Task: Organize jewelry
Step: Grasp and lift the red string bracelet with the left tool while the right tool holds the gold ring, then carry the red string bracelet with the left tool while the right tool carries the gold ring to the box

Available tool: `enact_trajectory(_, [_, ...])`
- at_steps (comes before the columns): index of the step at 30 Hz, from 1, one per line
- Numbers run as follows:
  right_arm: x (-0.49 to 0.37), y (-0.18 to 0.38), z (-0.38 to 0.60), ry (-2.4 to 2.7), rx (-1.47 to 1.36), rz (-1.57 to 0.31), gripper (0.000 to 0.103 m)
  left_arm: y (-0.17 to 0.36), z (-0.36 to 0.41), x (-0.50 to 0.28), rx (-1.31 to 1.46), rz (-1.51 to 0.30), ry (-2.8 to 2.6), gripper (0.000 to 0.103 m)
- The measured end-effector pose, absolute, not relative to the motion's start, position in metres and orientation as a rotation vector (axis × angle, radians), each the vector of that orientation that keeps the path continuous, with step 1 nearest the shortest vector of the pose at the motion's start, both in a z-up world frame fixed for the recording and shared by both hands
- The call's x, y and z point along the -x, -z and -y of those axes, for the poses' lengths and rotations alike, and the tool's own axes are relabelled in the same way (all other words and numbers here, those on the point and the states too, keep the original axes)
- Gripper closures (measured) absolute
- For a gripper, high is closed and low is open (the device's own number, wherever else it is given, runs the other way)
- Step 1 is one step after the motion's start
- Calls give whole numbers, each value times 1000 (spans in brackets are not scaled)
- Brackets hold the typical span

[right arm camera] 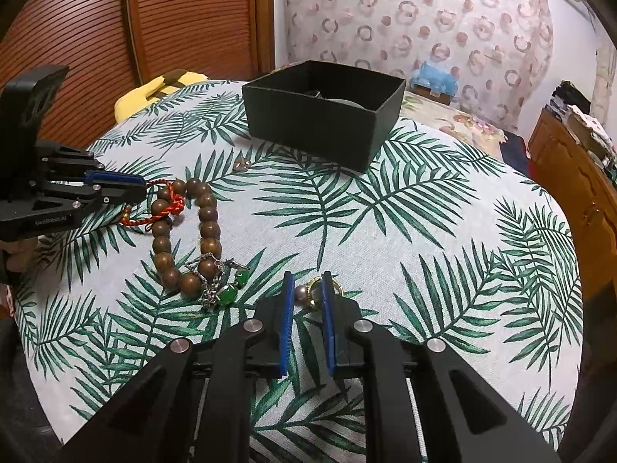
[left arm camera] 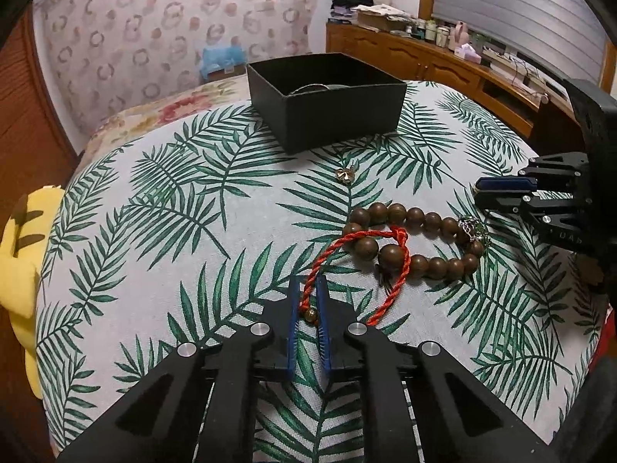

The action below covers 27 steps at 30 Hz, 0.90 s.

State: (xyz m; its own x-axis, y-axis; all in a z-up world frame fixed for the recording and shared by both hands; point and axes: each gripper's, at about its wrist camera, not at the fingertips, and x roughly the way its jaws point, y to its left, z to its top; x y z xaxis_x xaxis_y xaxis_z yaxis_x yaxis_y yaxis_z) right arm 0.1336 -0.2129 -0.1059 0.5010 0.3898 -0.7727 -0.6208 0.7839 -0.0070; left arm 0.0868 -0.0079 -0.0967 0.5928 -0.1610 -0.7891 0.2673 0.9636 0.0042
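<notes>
- My left claw (left arm camera: 308, 283) is clamped on the red cord (left arm camera: 347, 239), beside the beads (left arm camera: 416, 231).
- My right claw (right arm camera: 306, 285) pinches a gold ring (right arm camera: 318, 293).
- The box (left arm camera: 327, 104) sits well beyond on the tablecloth (left arm camera: 193, 231).

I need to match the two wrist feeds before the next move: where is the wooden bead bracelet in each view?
Left wrist: the wooden bead bracelet lies right of centre, just beyond the left gripper, which is shut on the red cord.
Right wrist: the bracelet lies left of centre, between the two grippers.
Shared landmark: the black box at the far side of the leaf-print cloth.
</notes>
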Motion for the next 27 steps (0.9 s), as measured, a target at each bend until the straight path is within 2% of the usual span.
enact_trajectory(3, [-134, 106, 214, -629, 296, -848, 88, 90, 3, -86, -97, -880, 238, 100])
enact_trajectory(15, [-136, 104, 215, -635, 286, -851, 89, 50, -7, -96, -55, -768, 212, 101])
enact_trajectory(27, [-163, 72, 211, -670, 273, -810, 91, 29, 7, -136, -18, -712, 256, 101])
